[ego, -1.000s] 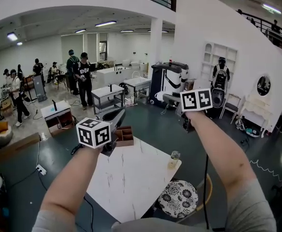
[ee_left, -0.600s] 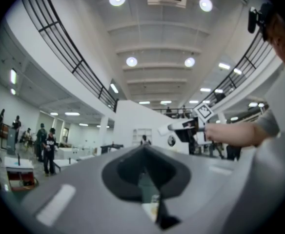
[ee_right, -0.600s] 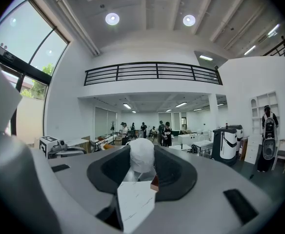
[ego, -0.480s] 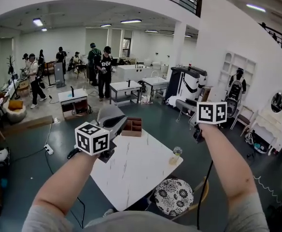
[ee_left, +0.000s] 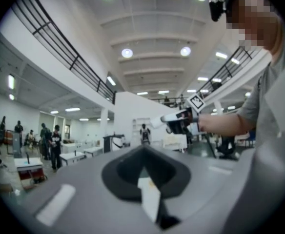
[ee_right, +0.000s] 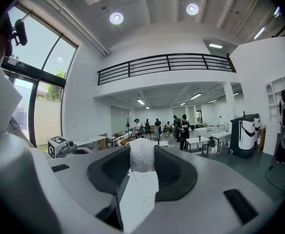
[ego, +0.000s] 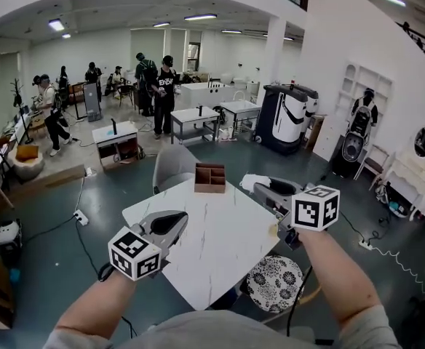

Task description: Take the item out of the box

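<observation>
Holding the white wad (ee_right: 141,155) clamped in your right gripper (ego: 260,186), you look to have it clear of the wooden box (ego: 209,178), which sits at twelve o'clock on the marble-patterned tabletop (ego: 198,260). Lower gently toward three o'clock with a light squeeze; the wad looks soft, crumpled and rounded, likely to deform. The box is rigid, with partitioned compartments. Your left gripper (ego: 177,219), at eight o'clock, is closed on nothing.

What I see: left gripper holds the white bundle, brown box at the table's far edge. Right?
No: the right gripper holds the white bundle, as the right gripper view shows. The brown box is at the table's far edge.
</observation>
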The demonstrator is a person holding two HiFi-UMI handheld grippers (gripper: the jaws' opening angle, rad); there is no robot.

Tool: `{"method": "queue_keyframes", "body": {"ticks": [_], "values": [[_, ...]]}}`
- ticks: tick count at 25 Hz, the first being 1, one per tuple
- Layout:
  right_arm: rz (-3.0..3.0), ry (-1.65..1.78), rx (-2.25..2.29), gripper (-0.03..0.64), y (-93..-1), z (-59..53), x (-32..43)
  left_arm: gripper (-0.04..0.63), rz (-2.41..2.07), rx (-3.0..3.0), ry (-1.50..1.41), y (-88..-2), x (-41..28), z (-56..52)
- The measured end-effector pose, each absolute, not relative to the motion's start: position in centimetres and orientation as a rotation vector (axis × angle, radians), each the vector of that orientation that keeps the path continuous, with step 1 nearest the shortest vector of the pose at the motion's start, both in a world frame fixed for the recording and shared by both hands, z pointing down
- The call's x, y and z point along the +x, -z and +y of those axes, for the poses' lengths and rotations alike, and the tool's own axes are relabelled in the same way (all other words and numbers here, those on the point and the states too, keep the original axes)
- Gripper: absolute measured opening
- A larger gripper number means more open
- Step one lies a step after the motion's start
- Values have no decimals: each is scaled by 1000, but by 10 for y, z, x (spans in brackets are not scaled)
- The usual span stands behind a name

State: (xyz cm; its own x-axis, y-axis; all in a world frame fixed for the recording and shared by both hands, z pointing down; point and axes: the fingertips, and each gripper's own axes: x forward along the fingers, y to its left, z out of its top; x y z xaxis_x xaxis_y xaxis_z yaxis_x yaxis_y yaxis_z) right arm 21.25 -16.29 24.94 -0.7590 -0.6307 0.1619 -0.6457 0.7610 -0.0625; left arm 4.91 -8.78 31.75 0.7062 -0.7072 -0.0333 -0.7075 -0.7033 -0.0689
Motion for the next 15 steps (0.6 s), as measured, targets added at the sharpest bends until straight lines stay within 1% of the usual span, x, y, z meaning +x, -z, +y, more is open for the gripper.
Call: {"method": "queue_keyframes", "body": {"ticks": [5,12,15], "values": [[-2795,-181,1031,144,-322,-143,165,-3,1110,-2904,37,-366,4,-76],[-2793,-589,1095,144,-437,-122,115,-3,1023,-3008,126,-433,-50,-69],[-2766,-694,1067,144,-470,-112,100,-3,1047,-3070,155,-460,-57,-72]]}}
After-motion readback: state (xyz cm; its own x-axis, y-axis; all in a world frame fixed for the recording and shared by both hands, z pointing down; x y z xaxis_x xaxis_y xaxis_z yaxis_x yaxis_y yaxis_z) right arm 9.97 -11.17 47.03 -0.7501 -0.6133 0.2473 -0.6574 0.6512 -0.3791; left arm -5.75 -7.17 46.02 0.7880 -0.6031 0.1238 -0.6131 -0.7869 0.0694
